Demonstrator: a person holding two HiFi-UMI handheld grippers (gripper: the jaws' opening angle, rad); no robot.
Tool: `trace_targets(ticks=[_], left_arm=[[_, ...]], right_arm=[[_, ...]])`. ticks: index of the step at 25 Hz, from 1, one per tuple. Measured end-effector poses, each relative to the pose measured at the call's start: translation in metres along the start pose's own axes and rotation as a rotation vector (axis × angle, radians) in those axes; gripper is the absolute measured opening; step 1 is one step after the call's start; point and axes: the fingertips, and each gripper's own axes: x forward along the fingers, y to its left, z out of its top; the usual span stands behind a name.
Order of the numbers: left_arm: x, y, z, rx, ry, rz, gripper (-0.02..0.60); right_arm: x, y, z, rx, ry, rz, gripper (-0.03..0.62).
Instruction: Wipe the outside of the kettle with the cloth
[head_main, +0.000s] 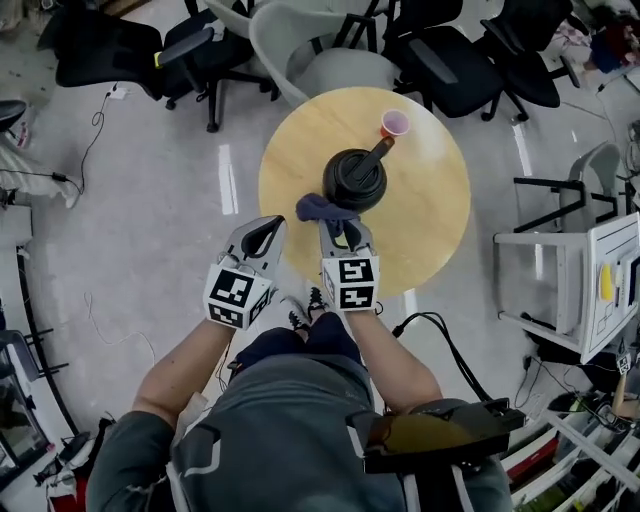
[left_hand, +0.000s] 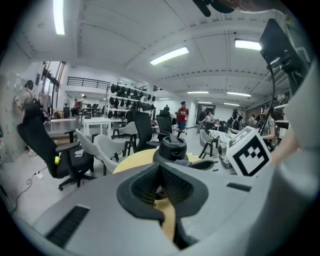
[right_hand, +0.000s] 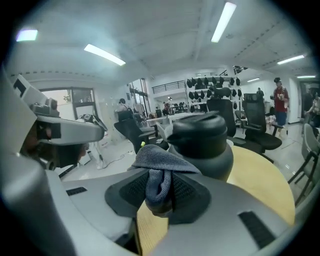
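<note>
The right gripper (head_main: 343, 232) has its 2 jaws closed on a crumpled dark grey-blue cloth (head_main: 318, 207). In the right gripper view a fold of the cloth (right_hand: 157, 167) is pinched between the black ribbed pads, and the rest fans out just past the tips of the right gripper (right_hand: 160, 195).

The squat black kettle with a black lid (head_main: 354, 180) stands directly ahead of those tips. The cloth lies against its near side, low on the body. In the right gripper view the kettle (right_hand: 205, 145) rises just behind the cloth. Its handle or spout, I cannot tell which, points away from the gripper toward a small pink cup (head_main: 394, 124) beyond it.

The left gripper (head_main: 265, 232) sits just beside the right one, to its left, over the near edge of the round pale wooden table (head_main: 430, 220). Its 2 jaws are drawn together with nothing between them. In its own view the left gripper (left_hand: 162, 187) shows only bare pads, with the kettle (left_hand: 171, 149) ahead and slightly right of its tips, apart from it.

Black office chairs (head_main: 110, 50) stand well beyond both grippers, past the table's far side.
</note>
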Motion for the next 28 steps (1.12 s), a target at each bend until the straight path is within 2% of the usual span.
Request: trace_targets(ticks=[7, 13, 19, 24, 28], left_arm=[[0.016, 0.022, 0.038, 0.031, -0.035, 0.035, 0.008], [0.031, 0.033, 0.052, 0.088, -0.044, -0.037, 0.008], [0.042, 0.050, 0.030, 0.072, -0.044, -0.178, 0.008], [0.044, 0.078, 0.022, 0.106, -0.013, -0.294, 0.008], [0.051, 0.094, 0.014, 0.114, -0.002, -0.338, 0.008]], right_arm=[[-0.008, 0.005, 0.050, -0.034, -0.088, 0.014, 0.118], [0.006, 0.012, 0.058, -0.036, -0.097, -0.041, 0.118], [0.029, 0.016, 0.049, -0.067, -0.102, -0.187, 0.118], [0.044, 0.014, 0.046, -0.003, -0.097, -0.359, 0.118], [0.051, -0.003, 0.039, 0.066, -0.122, -0.465, 0.117]])
